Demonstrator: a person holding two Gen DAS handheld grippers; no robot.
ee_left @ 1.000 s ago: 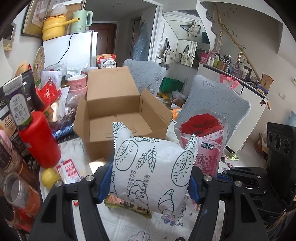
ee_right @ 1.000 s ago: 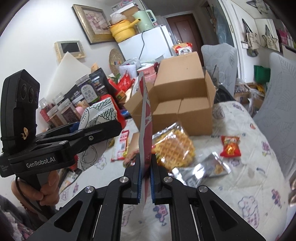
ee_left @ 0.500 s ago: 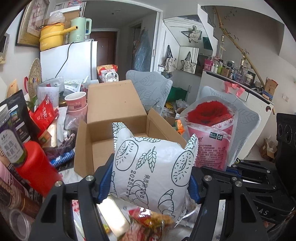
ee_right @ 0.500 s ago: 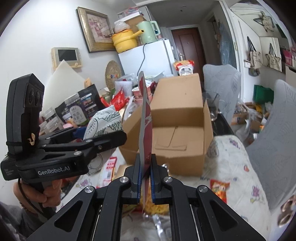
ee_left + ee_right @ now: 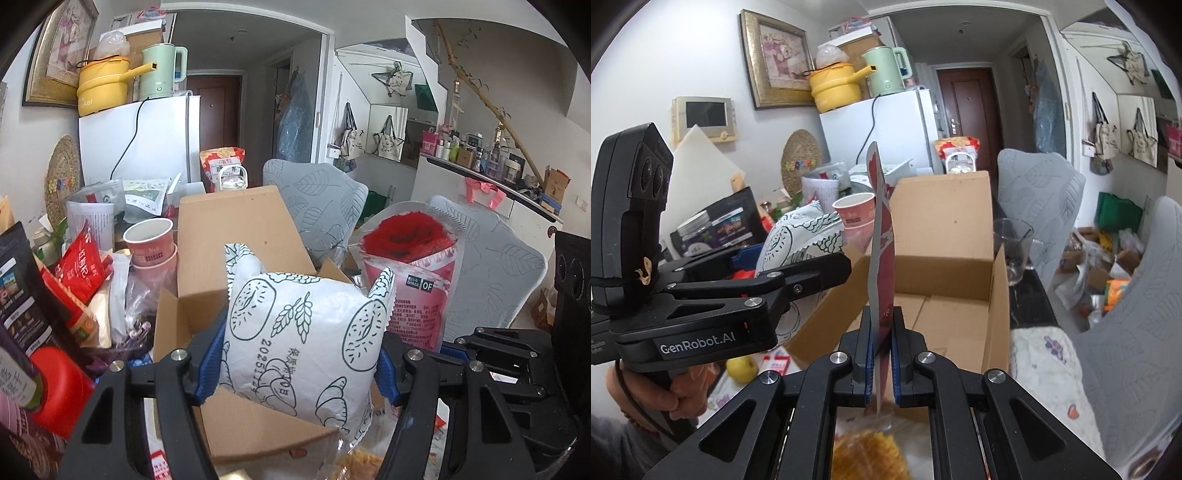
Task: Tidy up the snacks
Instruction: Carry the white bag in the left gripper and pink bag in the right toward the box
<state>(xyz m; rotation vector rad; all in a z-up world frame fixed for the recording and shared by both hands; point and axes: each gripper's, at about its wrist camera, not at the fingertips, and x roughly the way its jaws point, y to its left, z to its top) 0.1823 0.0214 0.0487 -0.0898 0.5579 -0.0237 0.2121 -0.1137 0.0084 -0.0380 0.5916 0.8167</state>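
The left gripper (image 5: 301, 354) is held level above the near edge of the open cardboard box (image 5: 236, 236), its blue-padded fingers (image 5: 208, 356) pressed into both sides of a puffy white bread bag (image 5: 303, 328) printed with bagels, wheat and croissants; the bag stands upright between them and overhangs the box's near wall. Seen from the right wrist camera, the same left gripper (image 5: 812, 266) comes in from the left, gripped from below by the person's left hand (image 5: 646, 391). The right gripper (image 5: 881, 365) points straight at the box (image 5: 945, 266) from its near side, its fingers (image 5: 866, 360) closed tight on the lower part of a thin red snack packet (image 5: 881, 236) that rises edge-on, upright, in front of the box opening. In the left view that packet (image 5: 410, 273) shows its face, a red rose picture, just right of the bread bag. The box flaps stand open, the tall back flap upright, and the bottom visible in the right view is bare cardboard. Left of the box, crowded close, are stacked pink paper cups (image 5: 149, 242), red pouches (image 5: 79, 266) and a red container (image 5: 61, 387); a clear glass (image 5: 1015, 251) stands just beside the right flap. A waffle pack (image 5: 868, 454) lies beneath the right gripper, and a yellow fruit (image 5: 742, 369) sits on the tablecloth (image 5: 1045, 365) below the left one.
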